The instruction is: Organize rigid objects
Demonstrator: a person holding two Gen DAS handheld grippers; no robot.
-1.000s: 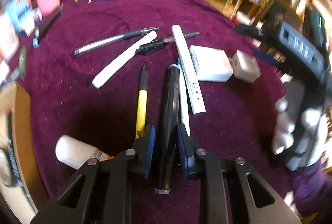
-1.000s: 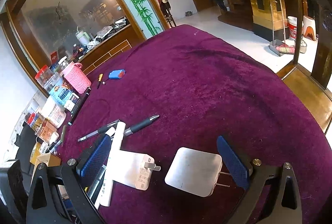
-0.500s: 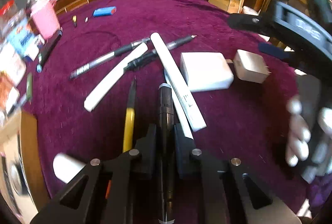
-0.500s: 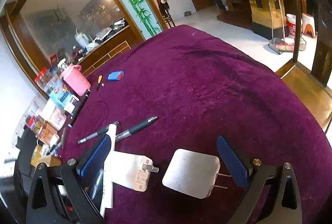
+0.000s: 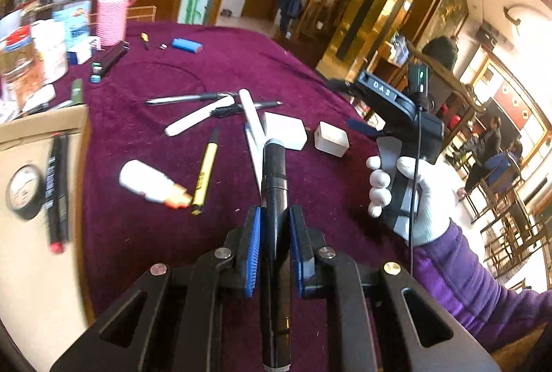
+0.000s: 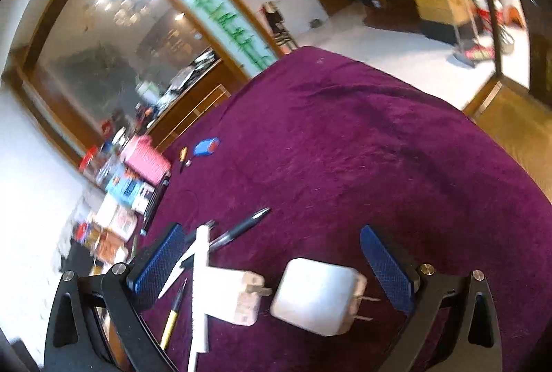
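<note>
The right wrist view is smeared by blur. The left tool [image 5: 274, 234] is clamped on a black pen [image 5: 274, 186], lifted off the maroon worktop [image 5: 138, 234], its rear end cut off at 6 o'clock. At 3 o'clock, a gloved hand [image 5: 414, 196] grips the right tool [image 6: 272, 265], jaws spread wide and empty above two white chargers [image 6: 317, 296].

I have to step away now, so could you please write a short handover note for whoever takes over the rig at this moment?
Left gripper: shut on the black pen, raised above the purple cloth.
Right gripper: open, holding nothing, with the two white chargers lying between its fingers.
Done: two dark pens already lie in the cardboard box at left.
Left: put the black pen away, then the yellow pen, the white bottle, the white sticks, the pens beyond them, and both chargers.
</note>
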